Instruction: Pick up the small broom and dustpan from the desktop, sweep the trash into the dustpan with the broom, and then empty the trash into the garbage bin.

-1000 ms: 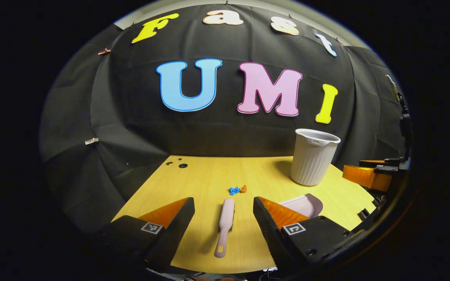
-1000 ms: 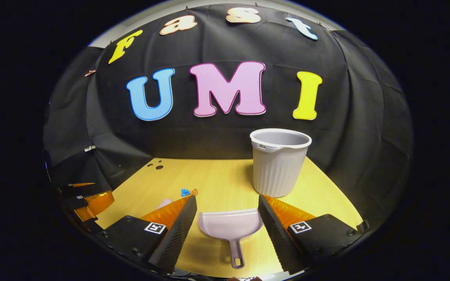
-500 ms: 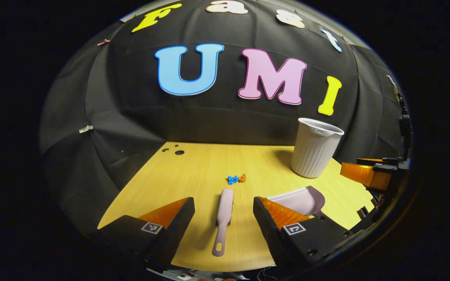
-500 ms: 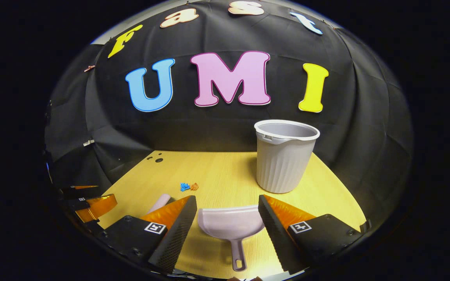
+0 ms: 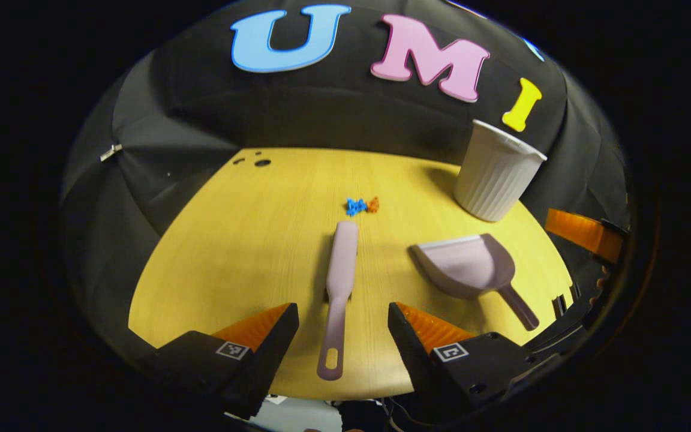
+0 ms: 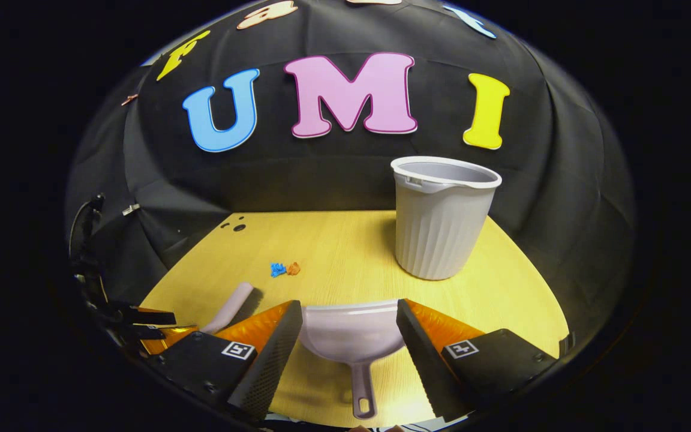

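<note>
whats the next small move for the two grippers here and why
Probably lower both a little further and close. The left gripper is open with the broom handle lying between its fingers, and the right gripper is open astride the dustpan, whose handle points back at it. Both tools lie flat on the desktop, ungrasped, and the trash sits unswept beyond the broom's tip.

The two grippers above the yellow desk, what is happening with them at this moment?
A person holds both, open and holding nothing. The left gripper is lined up over the handle of the small broom; the right gripper straddles the dustpan. Both tools lie flat on the desk. The trash sits unswept beyond the broom's tip, and the garbage bin stands upright.
</note>
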`<state>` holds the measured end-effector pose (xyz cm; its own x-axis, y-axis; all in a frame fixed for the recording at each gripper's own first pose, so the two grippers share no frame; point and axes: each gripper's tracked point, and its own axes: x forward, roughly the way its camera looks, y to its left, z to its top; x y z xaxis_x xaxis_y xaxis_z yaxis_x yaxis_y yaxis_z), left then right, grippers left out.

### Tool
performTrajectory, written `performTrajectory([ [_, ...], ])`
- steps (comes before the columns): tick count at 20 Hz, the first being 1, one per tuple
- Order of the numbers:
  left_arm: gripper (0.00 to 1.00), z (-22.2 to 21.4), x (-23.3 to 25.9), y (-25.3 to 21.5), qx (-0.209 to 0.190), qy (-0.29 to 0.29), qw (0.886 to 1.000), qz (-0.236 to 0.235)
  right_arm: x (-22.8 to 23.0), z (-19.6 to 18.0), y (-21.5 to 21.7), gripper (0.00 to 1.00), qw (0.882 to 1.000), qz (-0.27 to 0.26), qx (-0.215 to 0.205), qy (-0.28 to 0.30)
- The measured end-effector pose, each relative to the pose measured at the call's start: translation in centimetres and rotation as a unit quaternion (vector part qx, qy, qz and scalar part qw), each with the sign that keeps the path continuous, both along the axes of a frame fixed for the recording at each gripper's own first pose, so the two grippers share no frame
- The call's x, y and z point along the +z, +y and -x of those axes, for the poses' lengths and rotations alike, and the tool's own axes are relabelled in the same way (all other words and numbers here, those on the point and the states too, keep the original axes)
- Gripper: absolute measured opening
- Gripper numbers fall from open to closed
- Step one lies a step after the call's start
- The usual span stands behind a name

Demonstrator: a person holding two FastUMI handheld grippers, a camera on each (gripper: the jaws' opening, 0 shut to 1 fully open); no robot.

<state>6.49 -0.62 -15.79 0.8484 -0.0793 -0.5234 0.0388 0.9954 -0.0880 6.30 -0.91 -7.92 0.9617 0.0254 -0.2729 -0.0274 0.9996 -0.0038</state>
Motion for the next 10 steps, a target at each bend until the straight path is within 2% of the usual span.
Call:
performTrajectory([
  [5,0.95,-2.0,-2.7,0.0,-0.011,0.064,0.997,-0.029,-2.9,-0.4,-0.6,0.98,0.999,-0.001,0.001,0.039],
  [10,0.95,-4.1,-5.4,0.1,-0.024,0.131,0.990,-0.049,-6.8,-1.0,-1.5,0.99,0.996,-0.010,-0.003,0.088],
])
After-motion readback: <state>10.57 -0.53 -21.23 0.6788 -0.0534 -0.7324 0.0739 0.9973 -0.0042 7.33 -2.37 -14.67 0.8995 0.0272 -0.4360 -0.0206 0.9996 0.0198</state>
